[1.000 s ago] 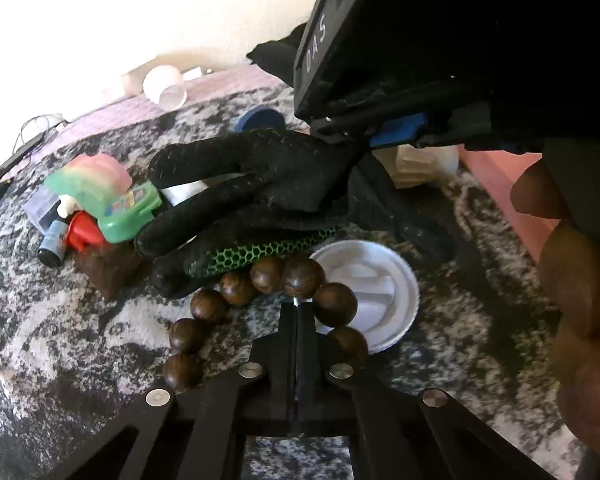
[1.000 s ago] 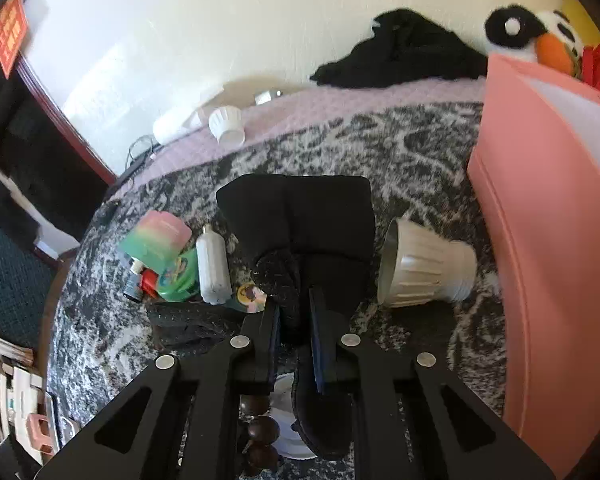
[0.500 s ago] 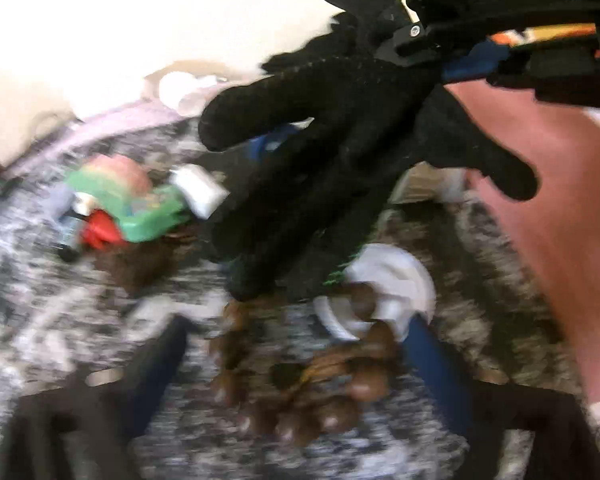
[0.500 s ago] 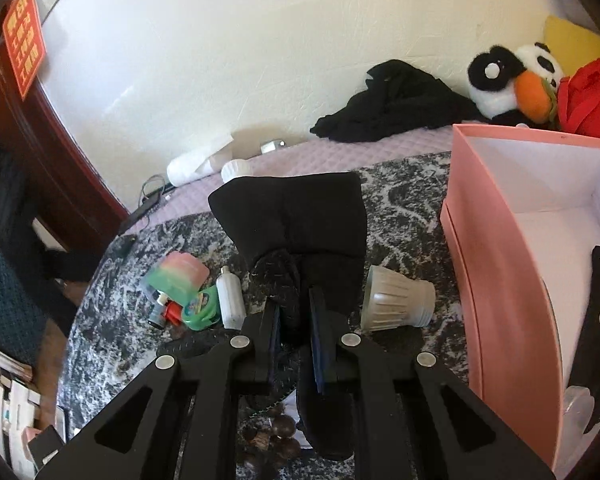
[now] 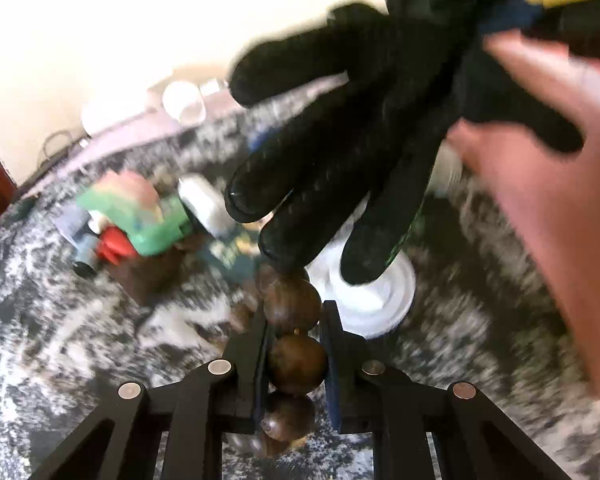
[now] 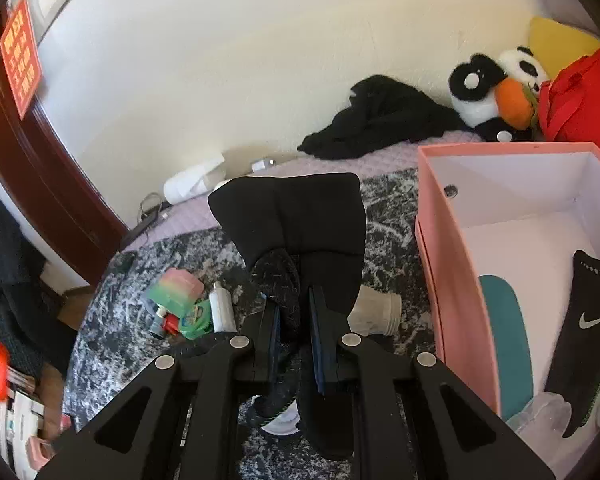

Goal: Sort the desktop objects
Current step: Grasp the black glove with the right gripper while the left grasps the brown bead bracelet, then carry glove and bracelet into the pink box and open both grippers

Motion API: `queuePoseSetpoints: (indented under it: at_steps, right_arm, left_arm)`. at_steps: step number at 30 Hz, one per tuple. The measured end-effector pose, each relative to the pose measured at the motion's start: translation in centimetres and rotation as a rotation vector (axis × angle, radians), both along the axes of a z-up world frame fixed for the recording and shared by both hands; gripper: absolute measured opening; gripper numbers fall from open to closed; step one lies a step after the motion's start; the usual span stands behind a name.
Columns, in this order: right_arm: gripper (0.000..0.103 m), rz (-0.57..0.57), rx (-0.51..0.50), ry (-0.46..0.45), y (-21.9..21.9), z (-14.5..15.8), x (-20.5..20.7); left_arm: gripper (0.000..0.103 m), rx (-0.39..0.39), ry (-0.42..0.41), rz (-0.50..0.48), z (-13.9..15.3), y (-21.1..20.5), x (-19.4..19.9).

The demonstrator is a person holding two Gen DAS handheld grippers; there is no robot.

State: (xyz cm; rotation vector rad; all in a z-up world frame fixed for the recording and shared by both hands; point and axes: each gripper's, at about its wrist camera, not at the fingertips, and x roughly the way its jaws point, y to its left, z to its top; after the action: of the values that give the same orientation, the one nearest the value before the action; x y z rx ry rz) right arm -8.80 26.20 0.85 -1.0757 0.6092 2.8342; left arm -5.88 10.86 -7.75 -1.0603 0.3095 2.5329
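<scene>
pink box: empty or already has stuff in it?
Not empty. The right wrist view shows the open pink box holding a black sock, a teal flat item and something clear.

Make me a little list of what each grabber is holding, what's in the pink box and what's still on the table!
left gripper: shut on the wooden bead string
right gripper: shut on the black glove, lifted above the table
pink box: open, to the right; holds a black sock, a teal flat item and something clear
patterned table: a white lid, a ribbed cup on its side, a white bottle, a green and pink toy pile
</scene>
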Motion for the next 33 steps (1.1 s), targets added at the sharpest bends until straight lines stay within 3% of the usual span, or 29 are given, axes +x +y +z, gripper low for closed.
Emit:
queuePoseSetpoints:
  at_steps: [17,33]
  right_arm:
    - [0.014,-0.025,0.102,0.084,0.2,5.8,5.7]
    - [0.014,-0.125,0.159,0.149,3.5,9.9,13.4]
  left_arm:
    - [0.017,0.044,0.053,-0.01,4.4,1.5,2.6]
    - [0.017,0.101,0.134,-0.127,9.0,6.8,7.6]
